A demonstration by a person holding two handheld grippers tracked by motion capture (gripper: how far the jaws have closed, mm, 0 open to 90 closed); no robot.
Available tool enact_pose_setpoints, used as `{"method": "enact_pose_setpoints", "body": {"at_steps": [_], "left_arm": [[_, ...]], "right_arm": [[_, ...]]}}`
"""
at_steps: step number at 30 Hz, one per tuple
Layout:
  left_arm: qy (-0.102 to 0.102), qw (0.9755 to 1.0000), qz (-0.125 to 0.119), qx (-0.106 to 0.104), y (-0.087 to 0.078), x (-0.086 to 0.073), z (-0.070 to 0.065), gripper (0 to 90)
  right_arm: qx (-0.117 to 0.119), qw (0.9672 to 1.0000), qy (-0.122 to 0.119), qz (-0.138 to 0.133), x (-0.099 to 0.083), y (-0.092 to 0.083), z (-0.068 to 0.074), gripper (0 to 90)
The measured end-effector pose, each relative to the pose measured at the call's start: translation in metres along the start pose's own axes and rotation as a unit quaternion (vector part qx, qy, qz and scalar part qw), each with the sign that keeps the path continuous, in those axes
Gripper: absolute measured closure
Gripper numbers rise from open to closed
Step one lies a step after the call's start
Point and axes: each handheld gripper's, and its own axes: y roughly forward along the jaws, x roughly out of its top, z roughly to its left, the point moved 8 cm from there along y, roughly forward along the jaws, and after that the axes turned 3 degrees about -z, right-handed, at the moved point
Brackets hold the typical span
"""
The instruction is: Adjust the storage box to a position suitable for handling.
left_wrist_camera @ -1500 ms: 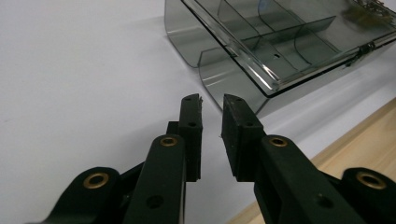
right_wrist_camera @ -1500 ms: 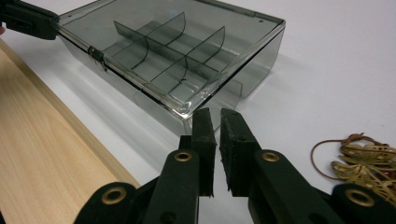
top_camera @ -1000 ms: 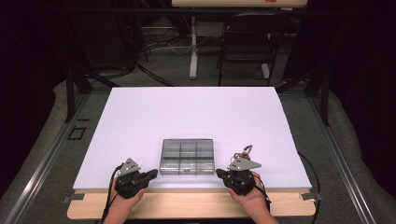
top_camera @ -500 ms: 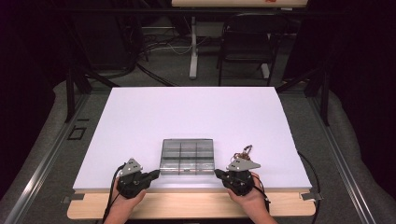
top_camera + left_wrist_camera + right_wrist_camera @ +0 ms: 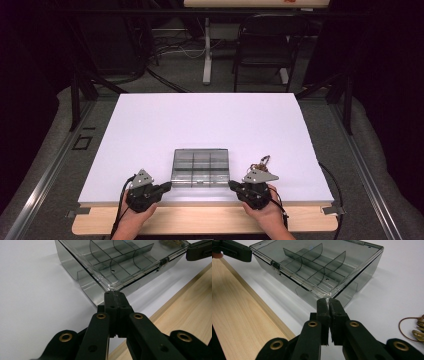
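The clear smoked-plastic compartment box (image 5: 200, 167) is best steadied evenly at both near corners, where the left claw (image 5: 115, 293) and right claw (image 5: 328, 300) are pressed together.

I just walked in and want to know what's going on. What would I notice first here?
A see-through box with little compartments sits near the front edge of the white table. The left gripper and right gripper, both shut, point at the box's two front corners. Some small gold-coloured bits on a brown cord lie on the table right of the box.
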Motion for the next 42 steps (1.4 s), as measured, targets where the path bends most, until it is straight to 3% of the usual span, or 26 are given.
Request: {"method": "enact_pose_setpoints", "body": {"at_steps": [7, 22, 33, 37, 42], "left_arm": [[-0.006, 0.9999, -0.007, 0.002, -0.001, 0.002, 0.0, 88.6], [0.004, 0.9998, -0.017, 0.014, 0.0, 0.01, 0.004, 83.0], [0.0, 0.9994, -0.025, 0.022, -0.001, 0.016, 0.006, 77.1], [0.002, 0.9995, -0.022, 0.022, -0.001, 0.017, 0.008, 73.7], [0.007, 0.9993, -0.024, 0.027, -0.002, 0.021, 0.009, 71.5]], "right_arm": [[0.001, 1.0, -0.002, -0.007, 0.002, -0.001, 0.0, 87.1], [0.007, 0.9997, 0.006, -0.024, 0.009, 0.001, -0.001, 83.2], [0.0, 0.9995, 0.001, -0.033, 0.014, 0.002, -0.002, 74.1], [0.006, 0.9992, 0.014, -0.037, 0.016, 0.0, -0.003, 70.4], [-0.001, 0.9992, 0.002, -0.04, 0.021, 0.001, -0.002, 66.1]]}}
